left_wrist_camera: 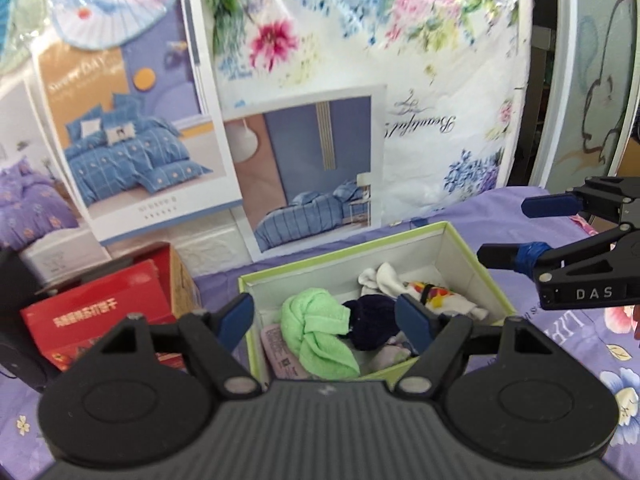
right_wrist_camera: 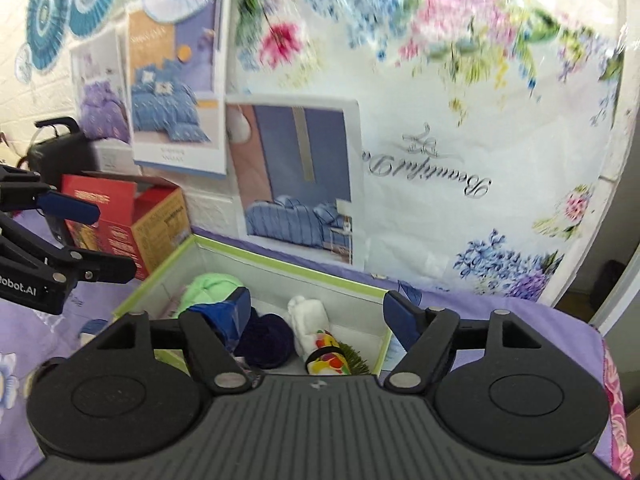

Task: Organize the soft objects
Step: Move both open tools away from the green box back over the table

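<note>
Your left gripper (left_wrist_camera: 328, 316) hangs above the near end of the green-rimmed box (left_wrist_camera: 472, 264), jaws spread wide with nothing between them; your right gripper (right_wrist_camera: 316, 312) hovers over the same box from the other side, jaws also apart and empty; inside the box lie the rolled green cloth (left_wrist_camera: 316, 332), the dark navy bundle (left_wrist_camera: 370, 320), the white sock (left_wrist_camera: 380, 280) and a roll with a bright fruit print (right_wrist_camera: 326, 354), packed close together; the box sits on the purple floral bedspread (left_wrist_camera: 560, 344), with a red carton (left_wrist_camera: 96, 320) just beside it
</note>
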`<state>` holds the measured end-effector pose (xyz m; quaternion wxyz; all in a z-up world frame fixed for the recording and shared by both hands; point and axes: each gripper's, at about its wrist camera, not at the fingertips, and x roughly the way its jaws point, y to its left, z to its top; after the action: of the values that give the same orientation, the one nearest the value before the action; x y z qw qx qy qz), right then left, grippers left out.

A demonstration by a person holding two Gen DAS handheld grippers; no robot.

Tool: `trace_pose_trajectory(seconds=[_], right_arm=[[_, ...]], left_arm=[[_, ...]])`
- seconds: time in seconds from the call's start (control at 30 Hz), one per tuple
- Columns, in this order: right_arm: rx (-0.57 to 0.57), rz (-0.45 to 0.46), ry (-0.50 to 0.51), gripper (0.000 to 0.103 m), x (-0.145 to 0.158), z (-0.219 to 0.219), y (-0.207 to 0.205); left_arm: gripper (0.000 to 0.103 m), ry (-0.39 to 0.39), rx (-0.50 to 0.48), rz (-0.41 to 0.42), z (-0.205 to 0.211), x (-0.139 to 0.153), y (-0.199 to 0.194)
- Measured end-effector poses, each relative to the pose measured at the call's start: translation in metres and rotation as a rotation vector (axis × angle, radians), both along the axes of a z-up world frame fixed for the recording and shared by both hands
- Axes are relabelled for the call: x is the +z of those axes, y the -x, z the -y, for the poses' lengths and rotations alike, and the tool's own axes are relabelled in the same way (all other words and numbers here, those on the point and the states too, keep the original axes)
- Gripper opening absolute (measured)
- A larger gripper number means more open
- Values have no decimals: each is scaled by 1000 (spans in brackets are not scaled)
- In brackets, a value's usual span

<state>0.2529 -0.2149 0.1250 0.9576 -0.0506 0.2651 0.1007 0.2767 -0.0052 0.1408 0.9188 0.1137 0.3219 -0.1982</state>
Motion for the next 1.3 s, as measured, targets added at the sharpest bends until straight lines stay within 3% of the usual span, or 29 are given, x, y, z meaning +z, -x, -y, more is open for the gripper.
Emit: trace_pose_trajectory(seconds=[0.23, 0.43, 0.73, 0.9, 1.07, 1.3], right_arm=[[7, 73, -33, 62, 17, -8, 58], [13, 101, -69, 63, 6, -13, 107], [-28, 55, -214, 64, -56, -26, 177], [-81, -53, -332, 64, -106, -33, 207], [-123, -131, -270, 65, -136, -43, 221], [-114, -187, -263, 65, -155, -46, 228]], left_arm=[[78, 21, 23, 18, -26, 8, 44], [79, 36, 89, -3, -64, -9, 78], [80, 111, 284, -63, -143, -60, 137], [81, 172, 399, -161, -182, -106, 170], [81, 112, 464, -212, -193, -142, 201], [81, 161, 474, -247, -194, -154, 207]])
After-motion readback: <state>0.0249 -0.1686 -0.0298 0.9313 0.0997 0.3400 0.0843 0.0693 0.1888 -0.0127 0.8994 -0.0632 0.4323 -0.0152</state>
